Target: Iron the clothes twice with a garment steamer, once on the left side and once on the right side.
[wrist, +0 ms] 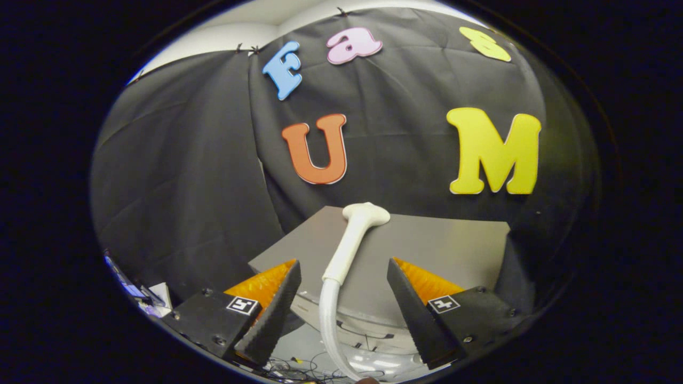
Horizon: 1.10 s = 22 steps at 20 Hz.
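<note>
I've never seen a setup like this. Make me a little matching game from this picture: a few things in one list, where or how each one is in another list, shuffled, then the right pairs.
Things:
1. white plastic steamer head
2. translucent white hose
3. flat grey board
4. gripper, at its fingers

Places or states:
A. curving down from the handle, between the fingers
B. open, touching nothing
C. lying beyond the fingers, in front of the black cloth wall
D. resting on the board's far edge

Pairs: 1-D, 2-A, 3-C, 4-B
</note>
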{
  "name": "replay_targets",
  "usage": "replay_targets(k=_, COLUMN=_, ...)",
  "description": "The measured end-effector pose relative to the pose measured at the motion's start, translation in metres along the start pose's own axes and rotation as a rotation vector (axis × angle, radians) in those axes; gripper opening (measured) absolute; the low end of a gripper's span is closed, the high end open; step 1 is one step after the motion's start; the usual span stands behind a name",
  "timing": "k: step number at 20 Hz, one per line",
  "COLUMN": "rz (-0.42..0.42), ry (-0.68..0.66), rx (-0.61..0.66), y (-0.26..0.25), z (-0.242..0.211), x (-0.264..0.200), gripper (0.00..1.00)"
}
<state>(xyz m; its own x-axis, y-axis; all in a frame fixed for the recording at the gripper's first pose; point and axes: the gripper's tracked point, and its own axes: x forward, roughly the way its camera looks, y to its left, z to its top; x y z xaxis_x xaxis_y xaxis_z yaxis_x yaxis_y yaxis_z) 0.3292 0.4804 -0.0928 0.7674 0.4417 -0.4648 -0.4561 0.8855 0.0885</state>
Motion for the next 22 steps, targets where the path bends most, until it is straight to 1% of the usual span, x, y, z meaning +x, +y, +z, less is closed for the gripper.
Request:
replay_targets(k=3, rz=-0.037, ry=0.087, rx=0.027, y=-0.001, z=-0.003, x=0.056, gripper=0.96)
replay_targets(k=5, rz=-0.057, ry=0.146, rx=0.026, y=-0.002, z=-0.011, x=0.085, gripper=0.94)
replay_targets(k=9, rz=-0.094, ry=0.230, rx=0.012, y=-0.006, z=-0.020, x=0.114, gripper=0.88)
replay_targets(k=12, rz=-0.146, ry=0.283, rx=-0.005, y=-0.014, z=-0.024, x=0.123, gripper=0.81)
replay_targets(k=13, rz=-0.146, ry=0.283, rx=-0.010, y=-0.013, z=-0.023, x=0.126, gripper=0.75)
replay_targets(k=14, rz=-0.150, ry=0.285, rx=-0.013, y=-0.012, z=-0.022, x=0.126, gripper=0.73)
replay_targets(k=15, rz=-0.130, ry=0.289, rx=-0.012, y=-0.008, z=-0.022, x=0.128, gripper=0.70)
replay_targets(k=17, rz=-0.135, ry=0.273, rx=-0.001, y=-0.004, z=-0.023, x=0.129, gripper=0.55)
replay_targets(k=20, rz=-0.102, ry=0.262, rx=0.063, y=0.002, z=-0.019, x=0.127, gripper=0.44)
replay_targets(k=21, rz=-0.089, ry=0.247, rx=0.081, y=0.004, z=-0.014, x=0.124, gripper=0.39)
replay_targets(k=22, rz=-0.080, ry=0.222, rx=0.083, y=0.006, z=-0.008, x=0.119, gripper=0.36)
